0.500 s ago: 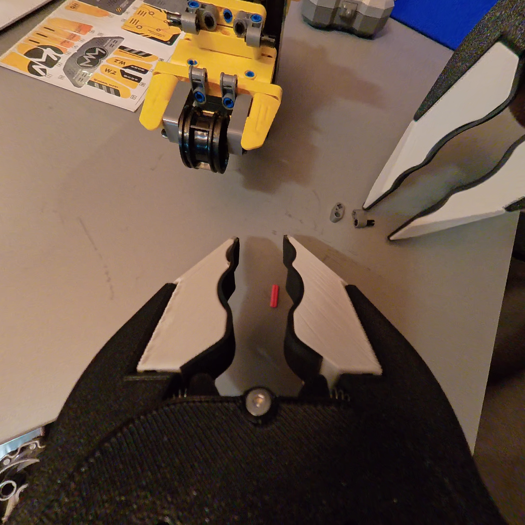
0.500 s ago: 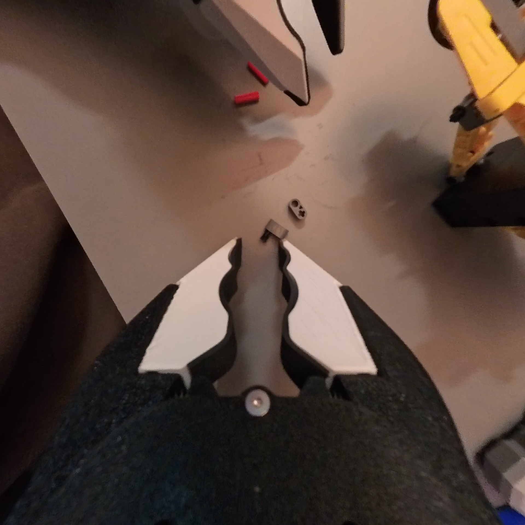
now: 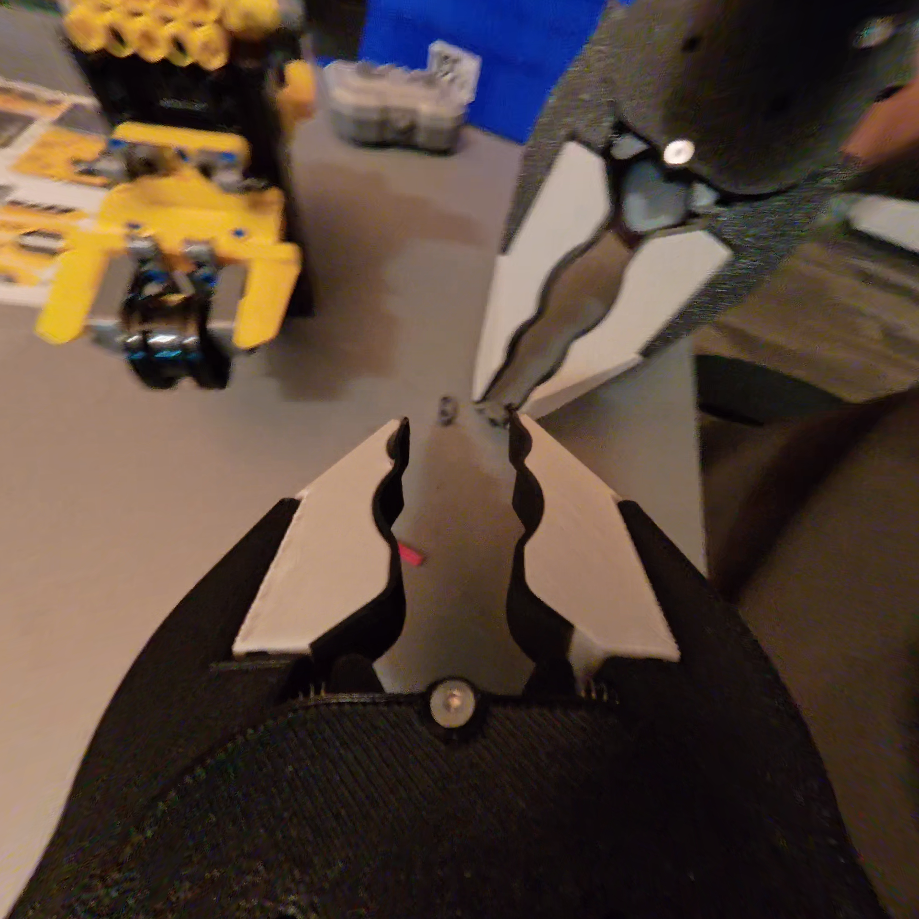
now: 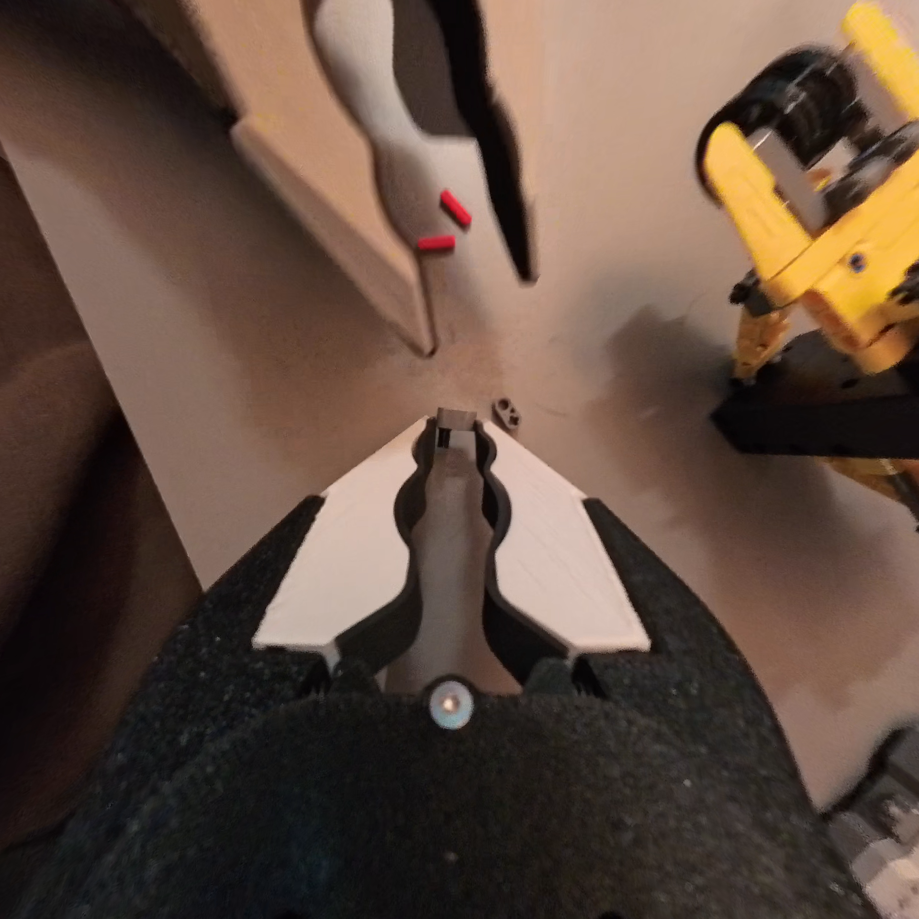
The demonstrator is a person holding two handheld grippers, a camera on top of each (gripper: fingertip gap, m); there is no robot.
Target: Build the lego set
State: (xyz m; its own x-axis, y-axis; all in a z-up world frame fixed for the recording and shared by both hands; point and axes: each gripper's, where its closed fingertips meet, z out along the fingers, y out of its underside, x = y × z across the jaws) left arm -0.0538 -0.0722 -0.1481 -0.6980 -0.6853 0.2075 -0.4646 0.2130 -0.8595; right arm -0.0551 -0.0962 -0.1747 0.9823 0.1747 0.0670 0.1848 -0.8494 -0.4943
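- Pinched between the tips of the right gripper (image 4: 453, 422): a small grey connector (image 4: 453, 418) with a black pin end, low against the grey table (image 3: 149, 497). Both fingertips (image 4: 426, 426) pressed to its sides, as far as the blur allows telling.
- Just beside that grasp, to the right in the right wrist view: a flat grey two-hole piece (image 4: 507, 412), lying loose on the table and apart from the fingers.
- Spread apart and empty: the left gripper (image 3: 457, 420), jaws released with a wide gap, tips close to the right gripper's tips and to the two grey pieces.
- Under the left gripper, on the table between its fingers: two short red pins (image 4: 455, 204) near each other, at an angle. Only one visible in the left wrist view, half hidden beneath the inner edge of the left-hand finger (image 3: 348, 537).
- Facing each other nearly tip to tip, the two grippers; the right one steeply tilted down toward the table.
- Farther off, well apart from both: a yellow and black brick model (image 3: 174, 248) with a black wheel held between two yellow prongs at its front.
- Beneath and beside the model, at the left edge: a sticker sheet (image 3: 30, 149) in yellow, grey and white.
- At the back: a grey container of small parts (image 3: 398, 114), blurred, in front of a blue surface (image 3: 497, 59).
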